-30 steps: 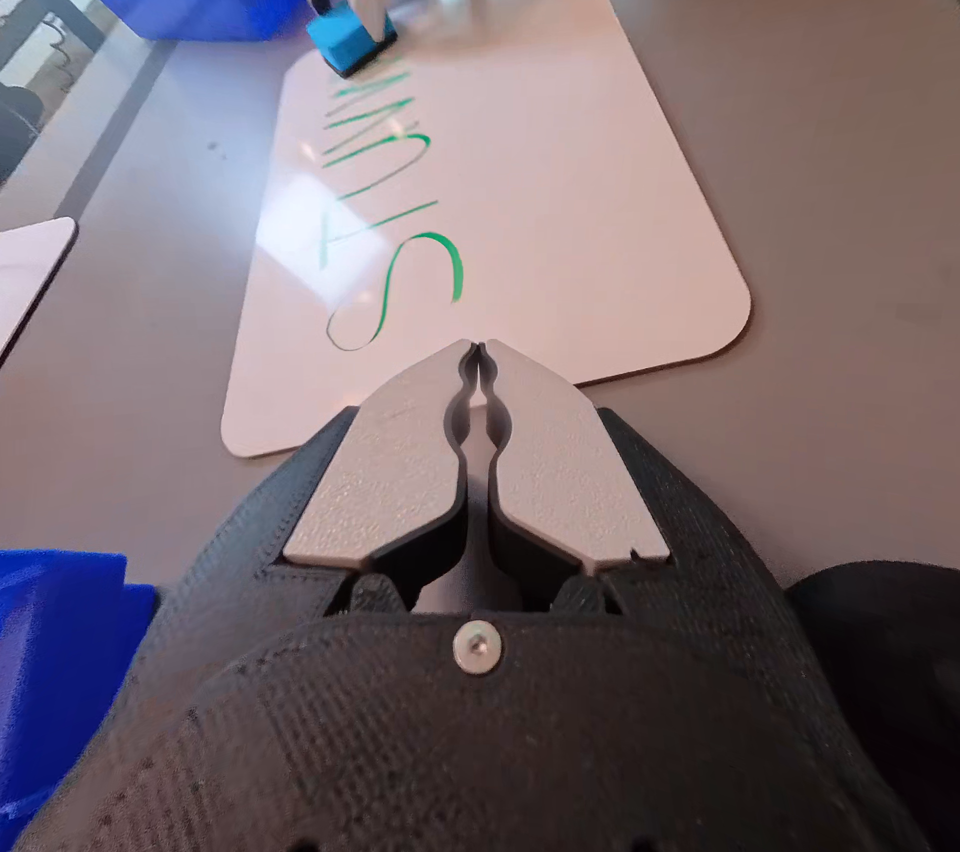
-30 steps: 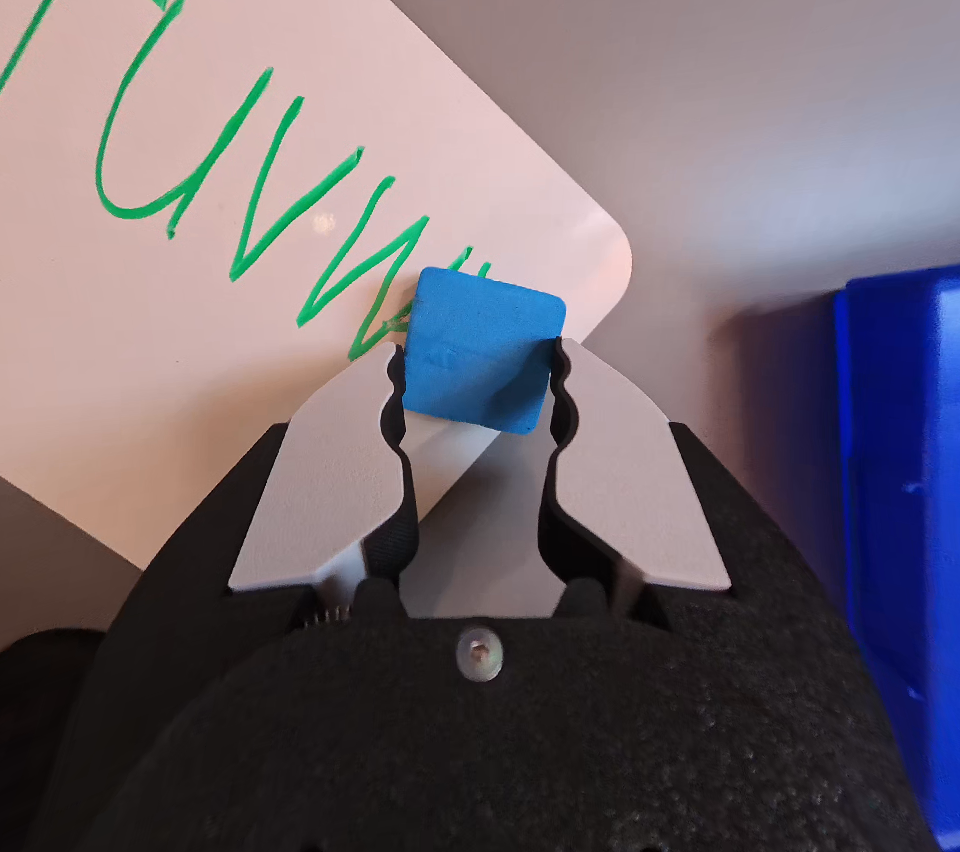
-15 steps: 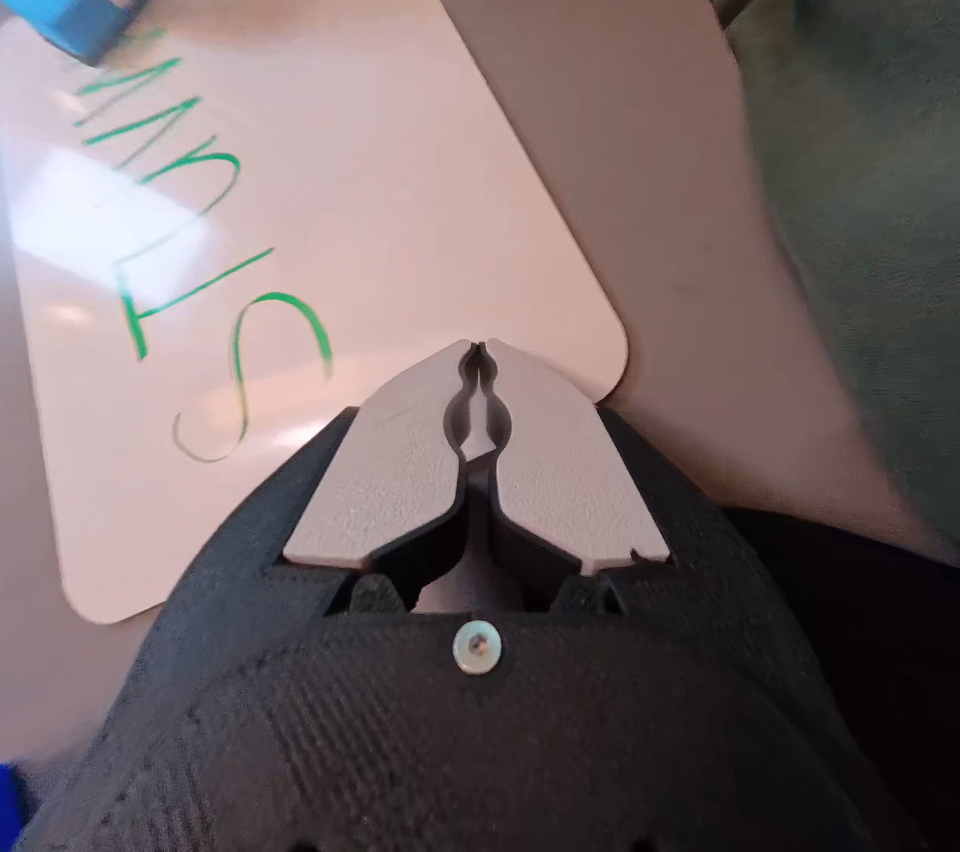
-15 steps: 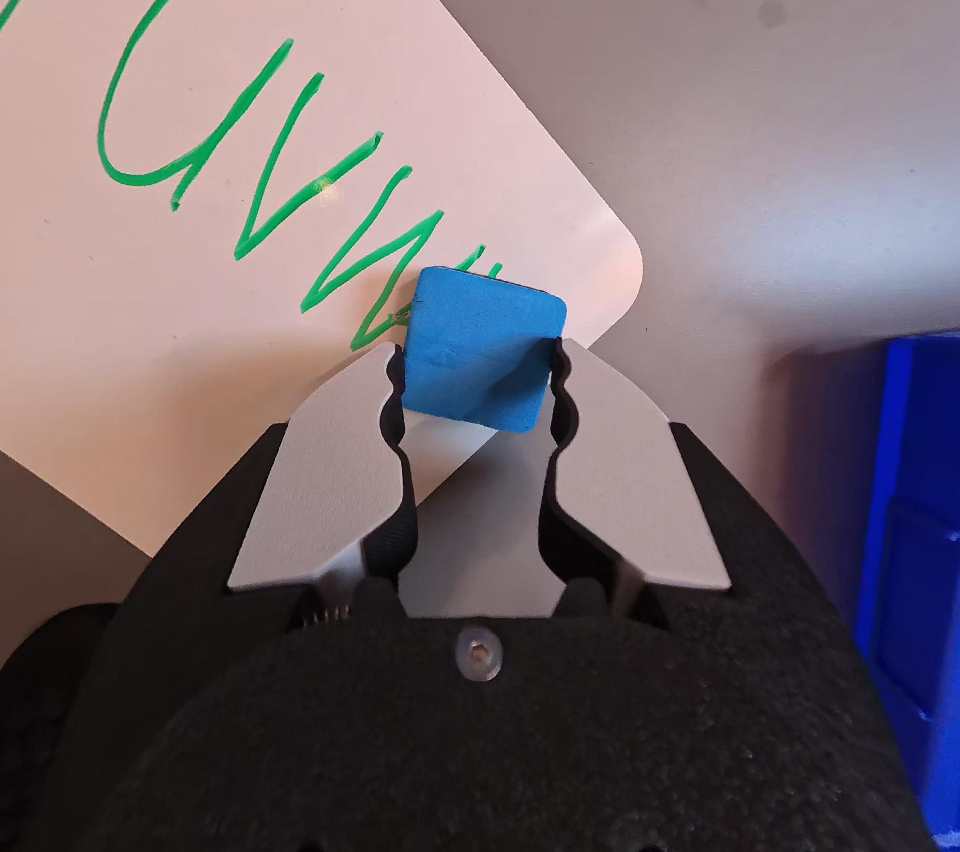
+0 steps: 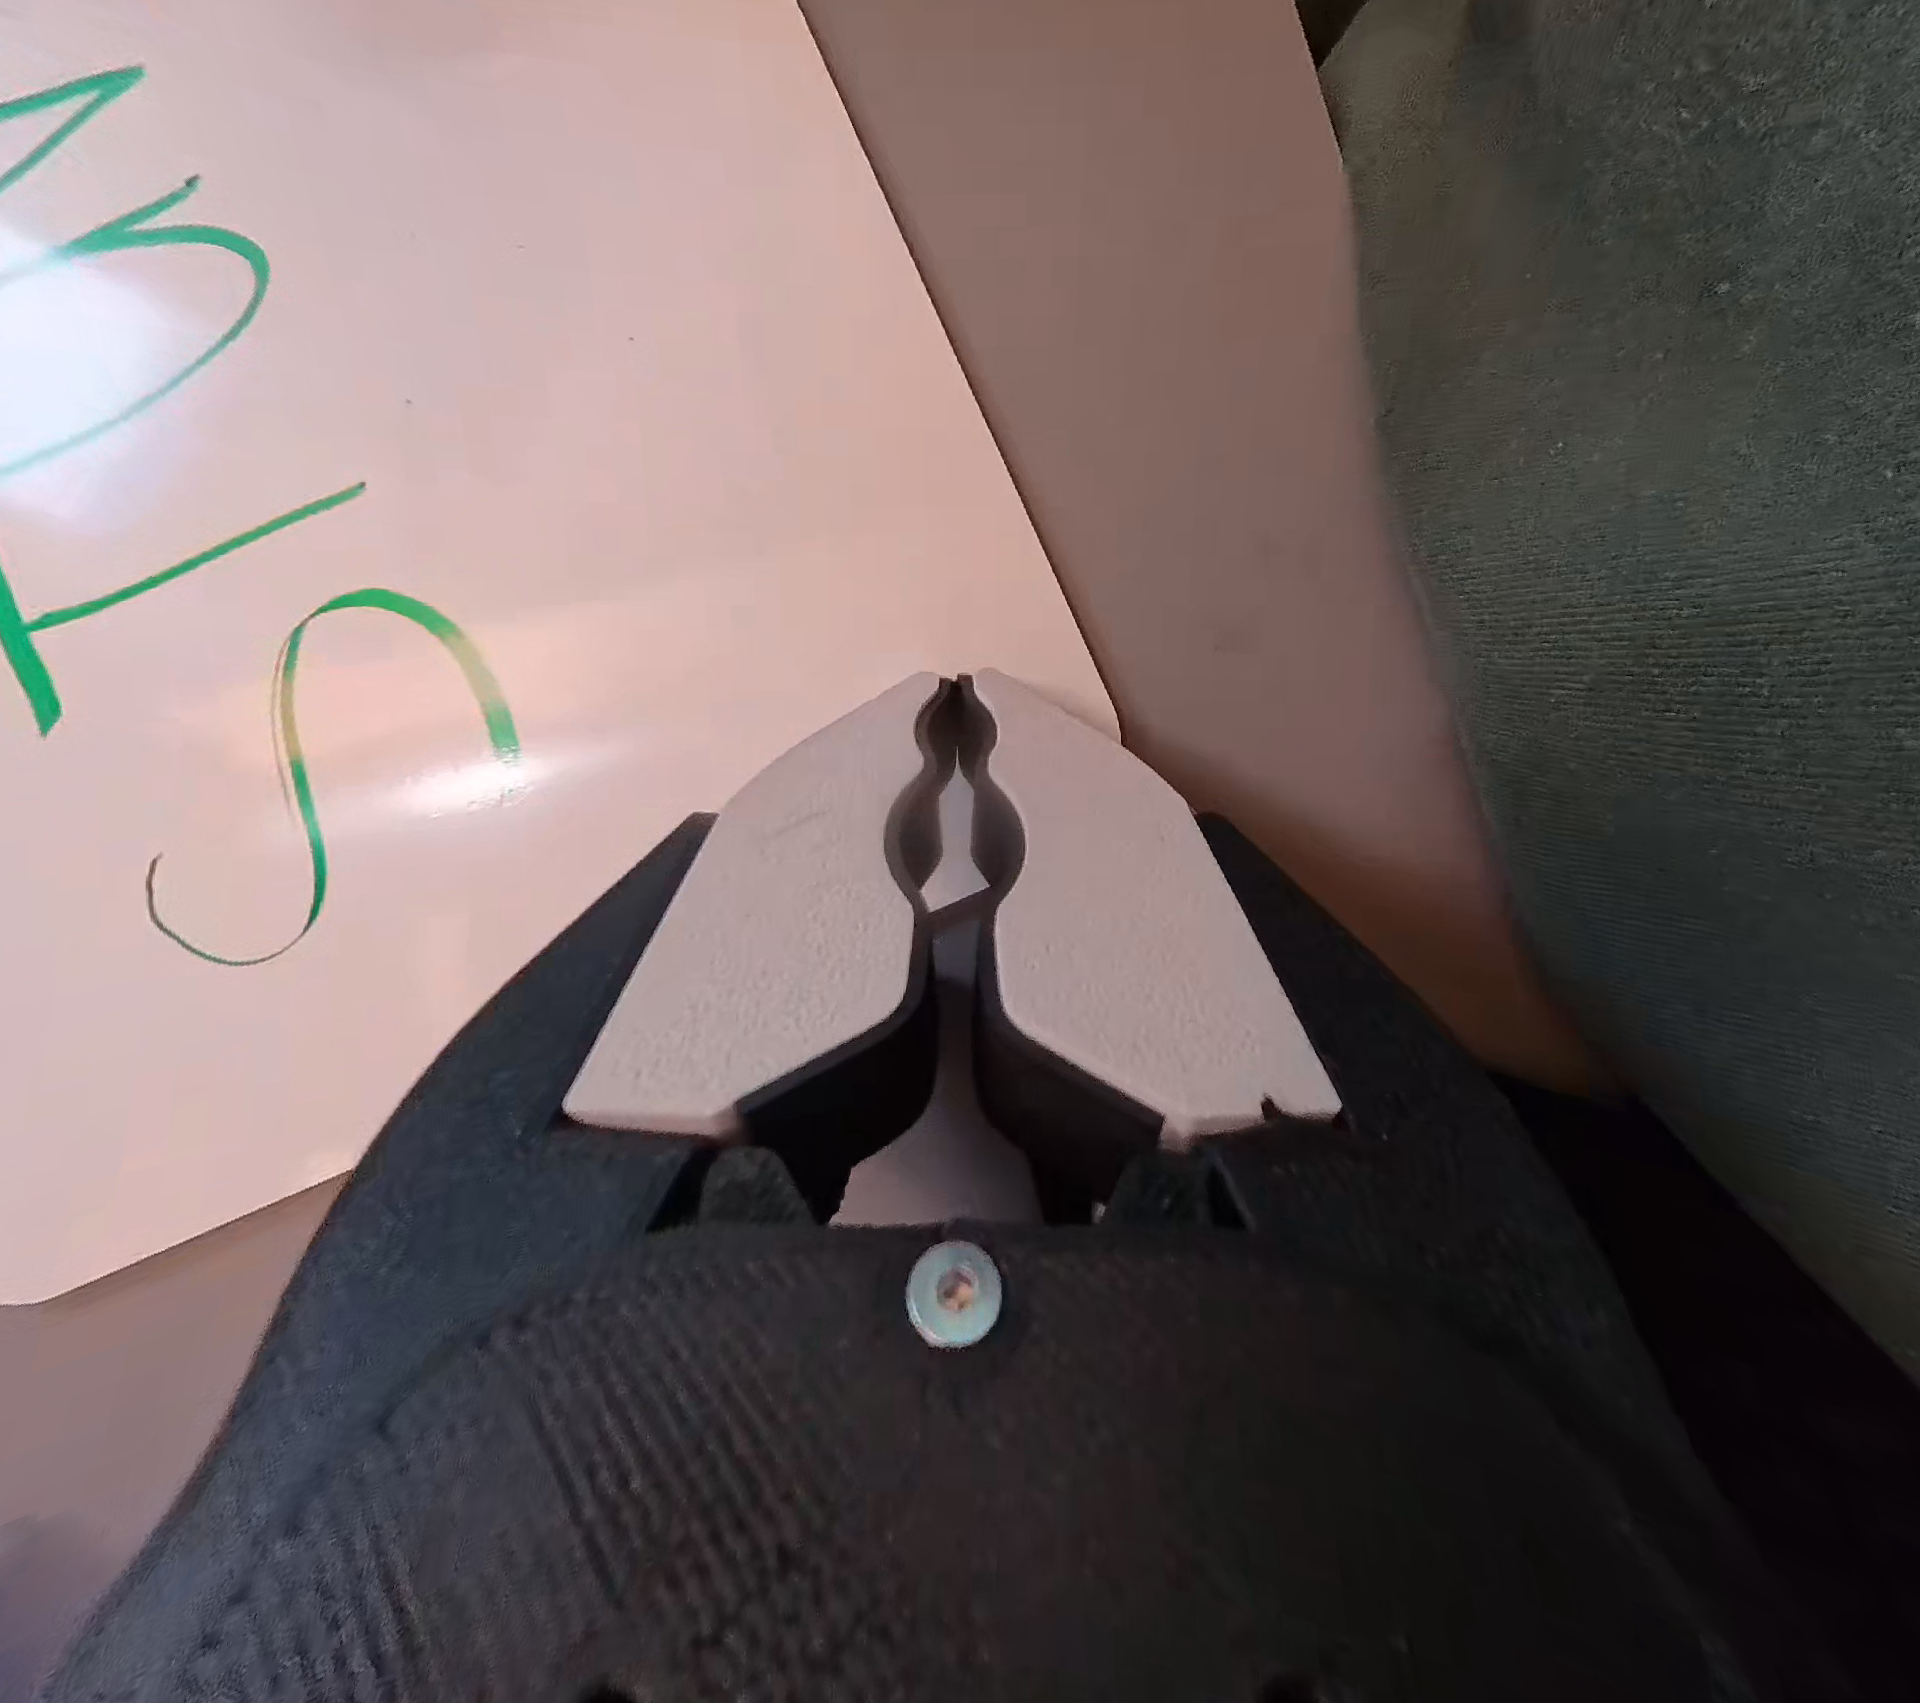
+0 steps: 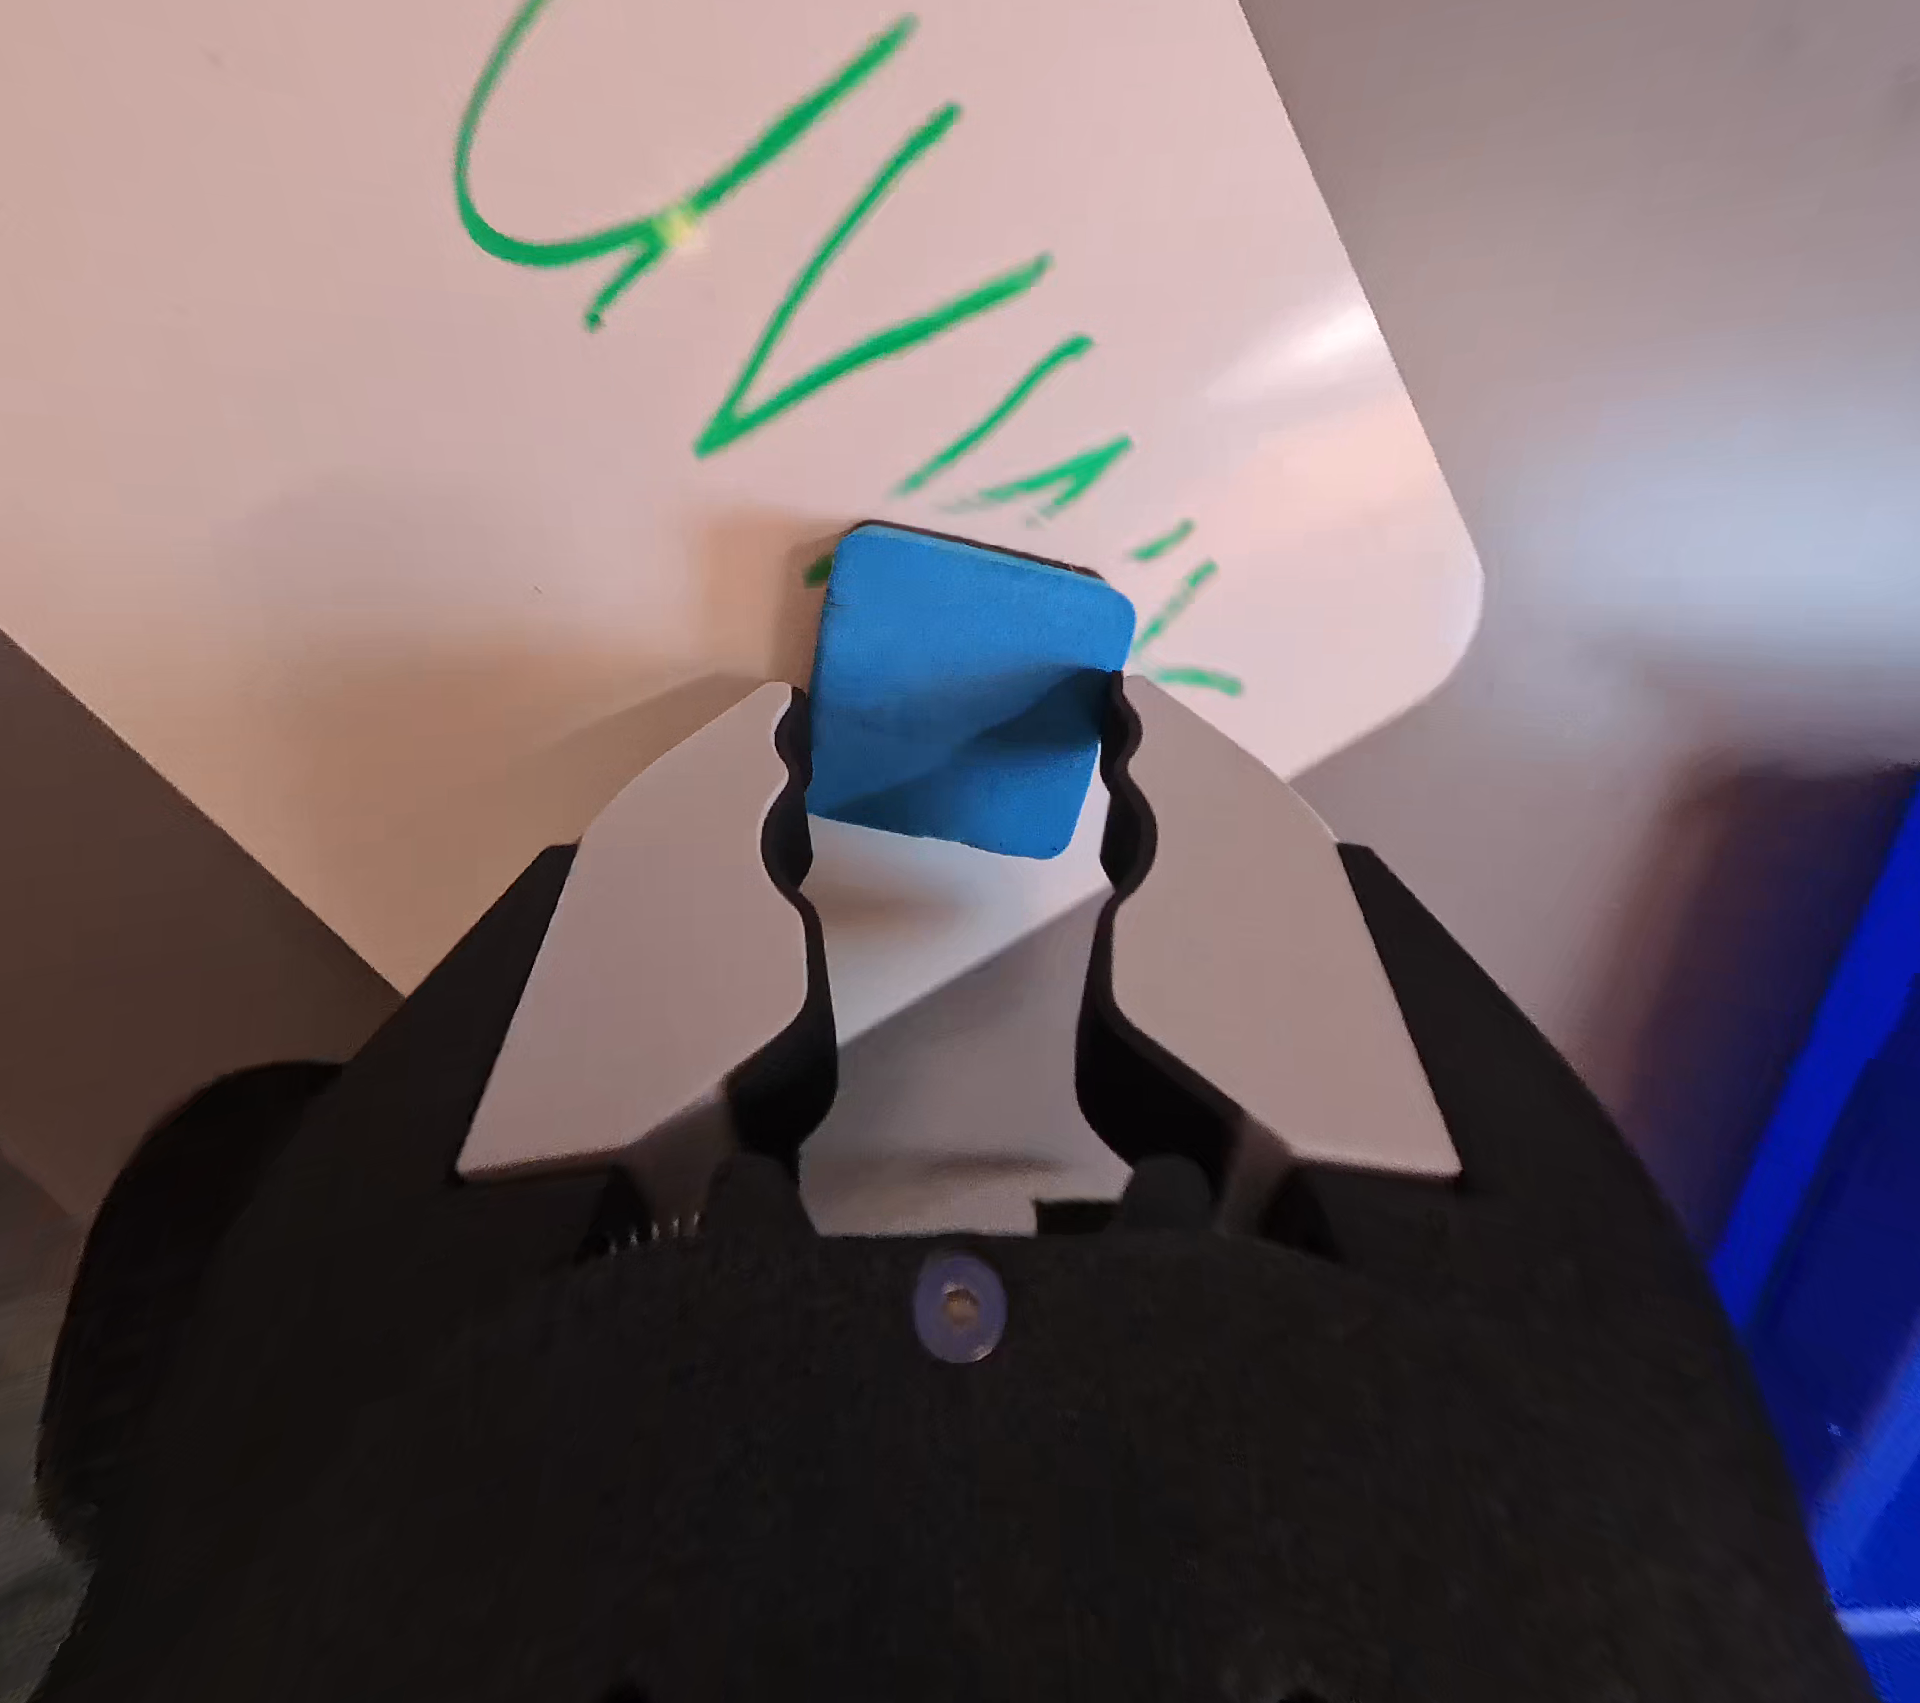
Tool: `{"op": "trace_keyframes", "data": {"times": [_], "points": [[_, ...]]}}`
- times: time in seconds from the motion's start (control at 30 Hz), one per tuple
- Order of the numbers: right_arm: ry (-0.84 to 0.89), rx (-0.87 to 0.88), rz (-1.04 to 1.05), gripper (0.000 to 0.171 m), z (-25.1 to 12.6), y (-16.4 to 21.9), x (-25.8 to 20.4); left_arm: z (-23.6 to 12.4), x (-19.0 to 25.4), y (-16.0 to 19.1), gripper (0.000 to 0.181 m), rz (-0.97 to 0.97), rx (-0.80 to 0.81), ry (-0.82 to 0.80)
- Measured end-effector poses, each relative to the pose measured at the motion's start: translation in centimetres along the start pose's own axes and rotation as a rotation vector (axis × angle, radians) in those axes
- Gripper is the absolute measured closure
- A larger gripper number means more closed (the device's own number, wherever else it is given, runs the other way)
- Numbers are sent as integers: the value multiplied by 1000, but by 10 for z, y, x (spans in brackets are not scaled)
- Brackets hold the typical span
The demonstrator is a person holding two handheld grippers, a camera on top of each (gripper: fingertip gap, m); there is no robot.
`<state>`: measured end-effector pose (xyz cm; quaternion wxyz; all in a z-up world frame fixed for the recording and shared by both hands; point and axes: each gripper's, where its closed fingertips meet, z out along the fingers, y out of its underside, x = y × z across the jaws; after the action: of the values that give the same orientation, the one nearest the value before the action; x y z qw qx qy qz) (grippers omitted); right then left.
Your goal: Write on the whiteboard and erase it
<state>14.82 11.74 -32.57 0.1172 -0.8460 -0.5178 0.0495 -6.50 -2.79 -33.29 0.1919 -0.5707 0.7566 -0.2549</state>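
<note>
A white whiteboard (image 5: 582,323) with green handwriting (image 5: 312,718) lies flat on a grey table. My left gripper (image 5: 958,689) is shut and empty, its tips over the board's near right corner. In the right wrist view the whiteboard (image 6: 312,427) fills the upper left. My right gripper (image 6: 956,697) is shut on a blue square eraser (image 6: 961,687), which presses on the board over the last green strokes (image 6: 1039,448) near a rounded corner. Some strokes beside the eraser look broken and partly wiped.
A person's dark green clothing (image 5: 1662,510) fills the right side of the left wrist view, close to the table edge (image 5: 1195,406). A blue bin (image 6: 1829,1186) stands on the table at the right of the right wrist view. One gripper's finger ends stand about 25 centimeters off the other's.
My right gripper slid the eraser across the last green strokes, leaving them broken. My left gripper swung right and nearer the board's corner, so the eraser left its view.
</note>
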Motion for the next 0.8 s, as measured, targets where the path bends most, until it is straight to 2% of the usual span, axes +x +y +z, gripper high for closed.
{"op": "trace_keyframes", "data": {"times": [0.07,0.13,0.2,0.27,0.3,0.37,0.4,0.43,0.5,0.57,0.6,0.67,0.73,0.8], "points": [[25,3,110,117,-1,9,29,0,0,0,180,12,-4,-4],[18,57,168,117,3,-5,35,0,0,0,180,17,-8,-9],[0,57,46,117,5,-16,4,0,0,0,180,10,-4,-5],[-31,19,-35,117,1,-6,-23,1,-1,-2,180,9,8,-5],[-30,2,-19,117,-2,5,-19,1,-2,-2,180,13,13,-10],[14,-11,118,117,-5,22,18,2,-2,-3,180,30,17,-22],[13,18,176,117,-4,19,30,2,-2,-3,180,37,20,-26],[3,53,182,117,-1,8,27,2,-2,-3,180,43,20,-27],[-16,68,32,117,2,-10,-12,2,-2,-3,180,55,10,-27],[-44,25,-33,117,-2,2,-37,2,-2,-3,180,73,-6,-28],[-43,4,14,117,-5,14,-29,2,-2,-3,180,80,-13,-27],[15,-6,172,117,-7,28,15,2,-2,-4,180,90,-14,-22],[49,26,214,117,0,7,38,3,-2,-4,181,91,-5,-14],[13,50,82,117,8,-30,6,3,-2,-4,180,92,3,-16]]}}
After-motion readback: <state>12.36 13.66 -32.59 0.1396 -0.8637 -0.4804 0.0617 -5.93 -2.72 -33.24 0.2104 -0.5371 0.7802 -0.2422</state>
